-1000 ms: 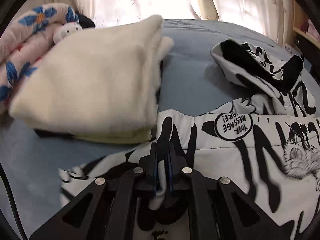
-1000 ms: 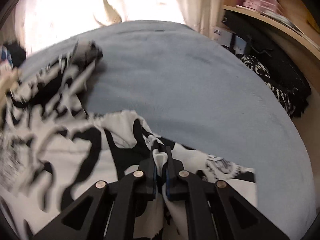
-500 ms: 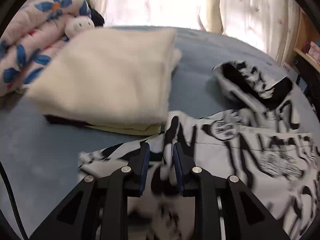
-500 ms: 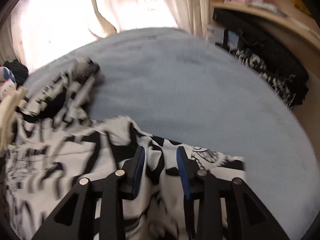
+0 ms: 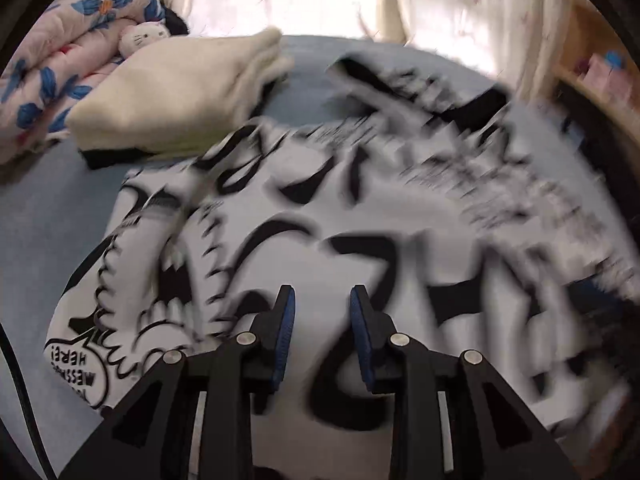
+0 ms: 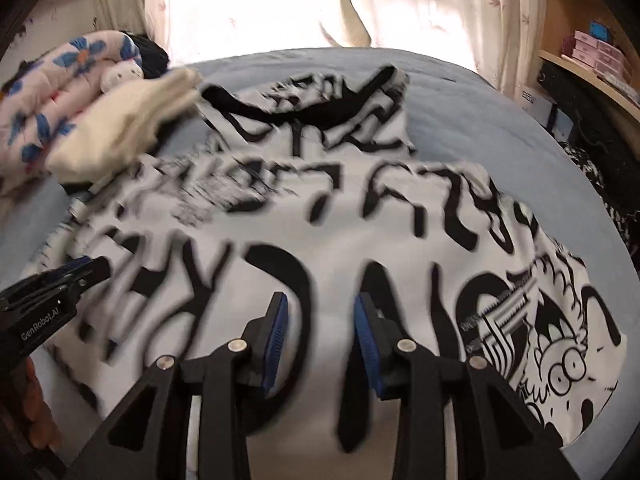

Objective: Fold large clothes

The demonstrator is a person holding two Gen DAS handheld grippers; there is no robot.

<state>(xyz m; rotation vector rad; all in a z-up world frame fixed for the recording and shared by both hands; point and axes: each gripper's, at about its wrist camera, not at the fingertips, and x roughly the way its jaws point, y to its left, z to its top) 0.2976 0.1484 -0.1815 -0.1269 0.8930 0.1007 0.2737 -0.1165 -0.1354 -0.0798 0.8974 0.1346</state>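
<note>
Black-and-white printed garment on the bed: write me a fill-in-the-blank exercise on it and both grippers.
1. The printed garment lies spread on a ____ bed cover.
2. The jaws of the right gripper, which have just been opening, are ____, nothing between them.
3. The jaws of the left gripper are ____ too.
4. Beside the garment lies a folded ____ cloth.

Missing words: blue; open; open; cream

Home bedroom. Blue-covered bed ahead of the claw; sunlit floral curtains beyond it; rolled flowered quilt and white plush toy far left; wooden shelf with pink boxes far right.
</note>
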